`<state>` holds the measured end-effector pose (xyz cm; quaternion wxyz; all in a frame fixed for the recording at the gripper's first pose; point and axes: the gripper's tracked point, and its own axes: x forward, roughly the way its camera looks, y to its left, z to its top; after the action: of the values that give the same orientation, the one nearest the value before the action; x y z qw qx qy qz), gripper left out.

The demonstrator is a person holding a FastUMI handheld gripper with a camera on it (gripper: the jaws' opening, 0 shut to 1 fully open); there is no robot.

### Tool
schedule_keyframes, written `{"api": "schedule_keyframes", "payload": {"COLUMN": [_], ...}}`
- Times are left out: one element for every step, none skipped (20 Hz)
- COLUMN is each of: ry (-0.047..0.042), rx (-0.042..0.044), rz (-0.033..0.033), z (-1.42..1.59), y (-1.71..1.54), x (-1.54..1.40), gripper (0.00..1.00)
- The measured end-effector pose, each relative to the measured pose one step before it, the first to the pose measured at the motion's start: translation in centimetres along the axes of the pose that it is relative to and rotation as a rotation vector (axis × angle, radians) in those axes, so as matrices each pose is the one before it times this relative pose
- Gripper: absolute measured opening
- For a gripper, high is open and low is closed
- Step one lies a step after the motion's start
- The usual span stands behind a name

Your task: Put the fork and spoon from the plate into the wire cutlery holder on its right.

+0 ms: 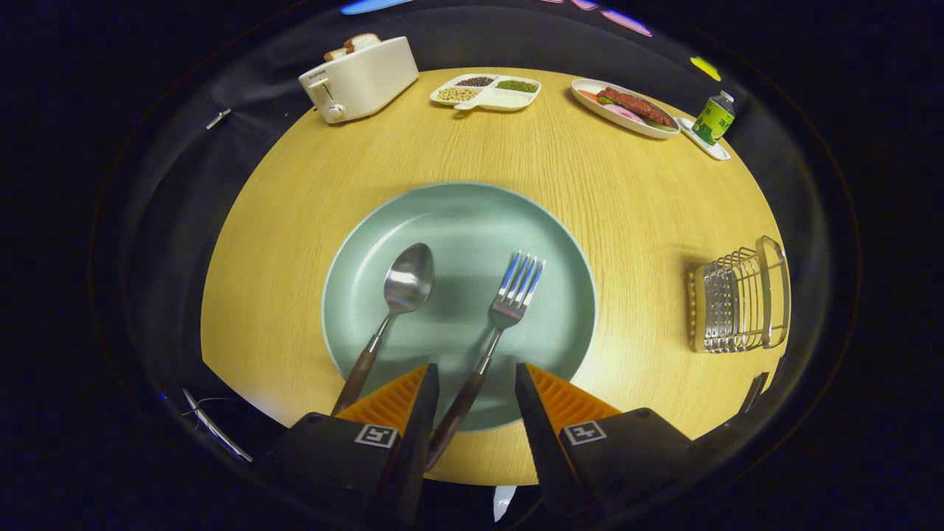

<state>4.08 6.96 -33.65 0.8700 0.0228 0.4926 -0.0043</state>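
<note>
A pale green plate [457, 214] lies on the round wooden table, just ahead of my fingers. On it rest a steel spoon [402, 291] with a brown handle and, to its right, a steel fork [509, 302] with a brown handle. The fork's handle runs back between my fingers, nearer the left one. The spoon's handle passes outside the left finger. My gripper [476, 376] hovers open above the plate's near rim, holding nothing. The wire cutlery holder [737, 299] stands on the table to the right of the plate.
Along the table's far side stand a white toaster [361, 77] with bread, a divided dish [487, 91] of beans, an oval plate [623, 107] of food and a green bottle [714, 118] on a small tray. Bare wood separates the plate and the holder.
</note>
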Motion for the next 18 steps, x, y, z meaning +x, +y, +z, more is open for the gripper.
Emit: {"api": "schedule_keyframes", "payload": {"ry": [0.02607, 0.02242, 0.0104, -0.00712, 0.00887, 0.00855, 0.01006, 0.01059, 0.00076, 0.00874, 0.00705, 0.0147, 0.01545, 0.00917, 0.00486, 0.00157, 0.00127, 0.00413], "rx": [0.00098, -0.00131, -0.00427, -0.00844, -0.00594, -0.00557, -0.00601, -0.00189, 0.00596, 0.00453, 0.00149, -0.00634, -0.00288, 0.00364, 0.00723, 0.00677, 0.00306, -0.00659], "rz": [0.00259, -0.00708, -0.00511, -0.0055, 0.00186, 0.00745, -0.01135, 0.00326, 0.00186, 0.01344, 0.02392, 0.01968, 0.01028, 0.01076, 0.01485, 0.01537, 0.01649, 0.0189], "z": [-0.471, -0.383, -0.086, 0.432, -0.132, -0.067, 0.209, -0.055, 0.461, -0.055, 0.136, -0.187, -0.131, 0.043, 0.004, -0.008, 0.071, -0.05], "y": [0.106, -0.12, -0.024, -0.179, 0.07, 0.121, -0.435, -0.039, -0.521, -0.029, 0.064, -0.006, -0.079, -0.121, -0.031, 0.017, 0.084, 0.106], "x": [0.366, 0.358, 0.222, 0.116, -0.079, 0.129, -0.464, 0.471, -0.25, 0.374, -0.133, 0.052, 0.357, -0.479, -0.243, -0.233, -0.475, -0.572], "gripper": [0.63, 0.56, 0.52, 0.48, 0.46, 0.4, 0.39, 0.29, 0.28, 0.14, 0.13, 0.1, 0.07, 0.07, 0.07, 0.07, 0.07, 0.07]}}
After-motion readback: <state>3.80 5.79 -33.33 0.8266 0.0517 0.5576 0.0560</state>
